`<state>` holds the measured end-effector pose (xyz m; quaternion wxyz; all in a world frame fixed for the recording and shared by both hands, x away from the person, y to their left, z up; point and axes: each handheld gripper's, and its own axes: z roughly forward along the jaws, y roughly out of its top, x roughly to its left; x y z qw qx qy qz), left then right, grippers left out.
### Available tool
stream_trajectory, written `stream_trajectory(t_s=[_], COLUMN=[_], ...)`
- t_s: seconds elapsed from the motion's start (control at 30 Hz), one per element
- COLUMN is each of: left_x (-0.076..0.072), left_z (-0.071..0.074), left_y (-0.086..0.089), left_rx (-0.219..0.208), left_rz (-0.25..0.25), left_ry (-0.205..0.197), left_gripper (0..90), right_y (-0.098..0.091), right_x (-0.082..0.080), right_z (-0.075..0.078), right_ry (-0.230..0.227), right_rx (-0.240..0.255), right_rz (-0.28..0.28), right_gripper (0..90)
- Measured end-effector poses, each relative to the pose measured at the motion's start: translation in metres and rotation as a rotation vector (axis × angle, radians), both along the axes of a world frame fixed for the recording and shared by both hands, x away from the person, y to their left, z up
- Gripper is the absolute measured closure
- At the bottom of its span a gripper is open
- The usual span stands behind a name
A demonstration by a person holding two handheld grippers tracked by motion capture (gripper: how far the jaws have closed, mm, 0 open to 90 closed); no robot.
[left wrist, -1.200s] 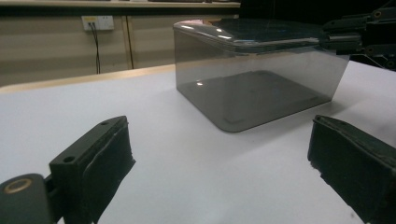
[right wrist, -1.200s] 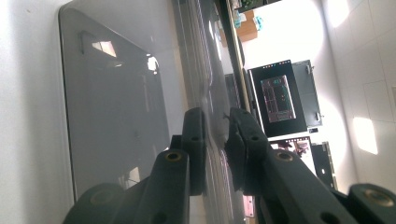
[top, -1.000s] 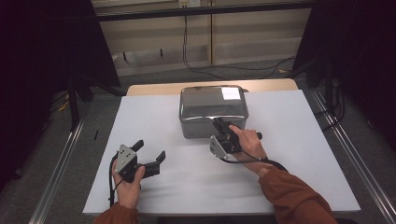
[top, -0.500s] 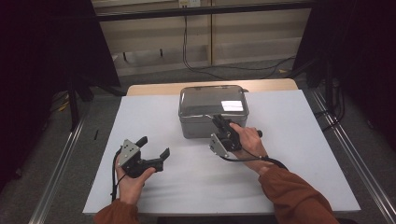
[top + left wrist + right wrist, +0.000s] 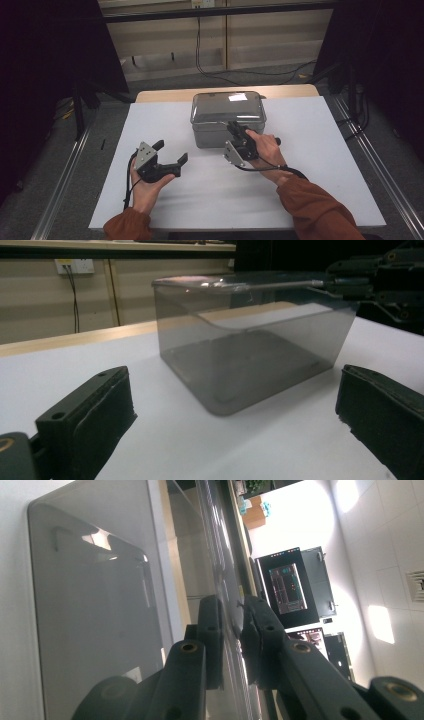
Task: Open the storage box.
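My right hand-held gripper (image 5: 234, 128) has clamped the lid (image 5: 227, 103) of the clear box (image 5: 250, 365) near the tabletop's (image 5: 320, 165) far edge, lifting remains, while my left hand-held gripper (image 5: 171, 152) waits open.

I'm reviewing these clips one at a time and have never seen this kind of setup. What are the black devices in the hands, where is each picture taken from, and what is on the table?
A person sits at a table covered with a white sheet and holds a hand-operated gripper in each hand; there is no robot arm. The high view looks down from above the person's side. The other two pictures come from small cameras riding on the grippers, each looking along its own black fingers.

On the sheet stands a smoky, see-through plastic box with a clear lid.

The right gripper is shut on the near edge of that lid; in the right gripper view its fingers pinch the thin clear edge.

The left gripper is open and holds nothing; it points toward the box from the left.
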<state>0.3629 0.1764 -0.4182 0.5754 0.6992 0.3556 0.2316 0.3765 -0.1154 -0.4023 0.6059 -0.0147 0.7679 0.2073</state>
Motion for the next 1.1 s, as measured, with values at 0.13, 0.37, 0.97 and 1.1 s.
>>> stream_trajectory(t_s=[0.13,0.37,0.97,1.1], left_x=[0.005,0.016,0.061,0.064], left_z=[0.005,0.005,0.013,0.008], left_y=[-0.009,-0.018,-0.045,-0.051], left_rx=[-0.004,0.023,0.053,0.049], left_rz=[-0.011,-0.017,-0.006,-0.026], left_ry=[-0.018,-0.036,-0.063,-0.052], left_gripper=[2.0,3.1,3.6,3.7], right_y=[0.0,-0.001,0.0,-0.001], right_x=[0.001,0.001,0.003,0.003], right_z=[0.003,0.004,0.009,0.011], right_ry=[-0.005,-0.008,-0.021,-0.02], right_rx=[0.021,0.016,0.018,0.022], right_rz=[-0.008,-0.004,-0.007,-0.009], right_gripper=[79.4,79.6,80.2,80.3])
